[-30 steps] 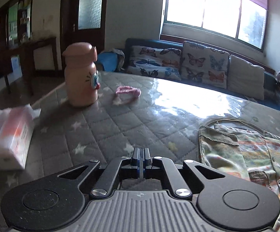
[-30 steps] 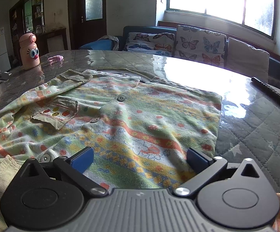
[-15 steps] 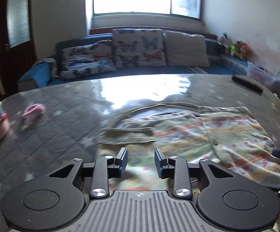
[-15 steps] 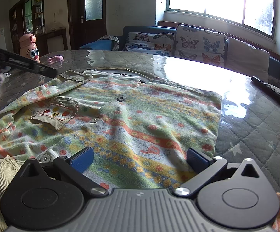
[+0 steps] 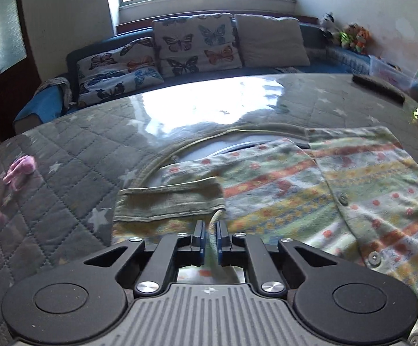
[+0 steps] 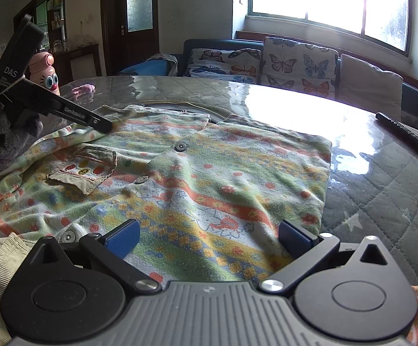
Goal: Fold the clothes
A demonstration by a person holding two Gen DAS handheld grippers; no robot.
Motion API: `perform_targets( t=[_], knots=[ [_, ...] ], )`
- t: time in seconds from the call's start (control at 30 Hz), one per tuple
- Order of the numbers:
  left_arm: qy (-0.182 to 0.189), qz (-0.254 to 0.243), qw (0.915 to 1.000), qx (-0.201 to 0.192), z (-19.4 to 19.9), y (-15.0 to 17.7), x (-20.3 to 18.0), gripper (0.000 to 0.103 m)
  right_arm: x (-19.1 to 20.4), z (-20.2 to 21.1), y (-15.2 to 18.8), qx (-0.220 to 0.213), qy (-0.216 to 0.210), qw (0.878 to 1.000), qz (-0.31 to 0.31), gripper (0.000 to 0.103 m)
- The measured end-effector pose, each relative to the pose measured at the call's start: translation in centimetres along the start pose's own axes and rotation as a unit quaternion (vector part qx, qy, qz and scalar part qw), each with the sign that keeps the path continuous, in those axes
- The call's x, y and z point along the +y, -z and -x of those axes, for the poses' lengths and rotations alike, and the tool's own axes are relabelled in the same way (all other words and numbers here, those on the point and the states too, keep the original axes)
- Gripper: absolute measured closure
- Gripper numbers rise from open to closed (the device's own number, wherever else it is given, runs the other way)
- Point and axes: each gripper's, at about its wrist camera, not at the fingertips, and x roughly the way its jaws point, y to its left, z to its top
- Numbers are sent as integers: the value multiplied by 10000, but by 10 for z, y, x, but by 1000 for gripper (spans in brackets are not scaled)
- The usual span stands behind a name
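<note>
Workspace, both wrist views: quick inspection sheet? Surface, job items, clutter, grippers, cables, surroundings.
Surface: grey quilted star-print cover, glossy glare at its far side.
Job's things: patterned shirt lying flat, buttons and chest pocket up; ribbed sleeve cuff by the left gripper.
Clutter: pink bottle, pink scrap, black remote.
Grippers: left gripper shut on a fold of the shirt near the cuff; right gripper open over the hem.
Cables: nothing seen.
Surroundings: sofa with butterfly cushions, window, door.
</note>
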Motion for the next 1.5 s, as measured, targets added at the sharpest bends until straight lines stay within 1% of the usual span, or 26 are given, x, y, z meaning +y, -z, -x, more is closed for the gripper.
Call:
perform_targets(
  t=[0.1, 0.17, 0.27, 0.37, 0.5, 0.57, 0.7, 0.8, 0.9, 0.97, 1.0, 1.07, 1.17, 1.23, 1.3, 1.37, 1.5],
  knots=[
    [-185, 347, 9987, -329, 24, 1, 22, 101, 0, 0, 0, 0, 6, 10000, 4, 0],
    [-330, 647, 9957, -583, 46, 6, 40, 101, 0, 0, 0, 2, 10, 10000, 8, 0],
    [-601, 1139, 9876, -900, 80, 20, 70, 102, 0, 0, 0, 4, 15, 10000, 13, 0],
    [-908, 1656, 9768, -1011, 106, 44, 100, 102, 0, 0, 0, 6, 17, 10000, 18, 0],
    [-1338, 2128, 9638, -888, 126, 86, 128, 102, 0, 1, 0, 6, 24, 10000, 24, 0],
    [-1413, 2365, 9581, -788, 133, 105, 138, 102, 0, 1, 0, 7, 26, 10000, 23, 0],
    [-1571, 2673, 9492, -539, 139, 137, 148, 102, 1, 1, 0, 8, 27, 10000, 26, 0],
    [-1596, 2781, 9462, -433, 145, 150, 149, 102, 0, 1, 0, 9, 25, 10000, 25, 0],
    [-1634, 2660, 9492, -406, 146, 152, 145, 102, 0, 2, 0, 9, 19, 10000, 23, 0],
    [-1669, 2607, 9502, -356, 145, 148, 147, 98, 0, 2, 0, 10, 15, 10000, 22, 0],
    [-1749, 2606, 9489, -322, 143, 146, 149, 96, 0, 2, 0, 9, 15, 10000, 22, 0],
    [-1994, 2691, 9418, -275, 143, 144, 156, 95, 0, 2, 0, 10, 14, 10000, 23, 0],
    [-2074, 2841, 9353, -383, 150, 141, 163, 94, 0, 2, 0, 11, 14, 10000, 21, 0],
    [-1990, 2682, 9412, -511, 154, 135, 160, 94, -1, 2, 0, 11, 12, 10000, 21, 0],
    [-1760, 2504, 9505, -535, 151, 126, 154, 93, -1, 2, 0, 11, 15, 10000, 21, 0],
    [-1488, 2362, 9590, -491, 141, 117, 149, 93, -1, 2, 0, 12, 15, 10000, 21, 0],
    [-1329, 1968, 9710, -269, 111, 104, 142, 93, -1, 2, 0, 12, 15, 10000, 19, 0]
  ],
)
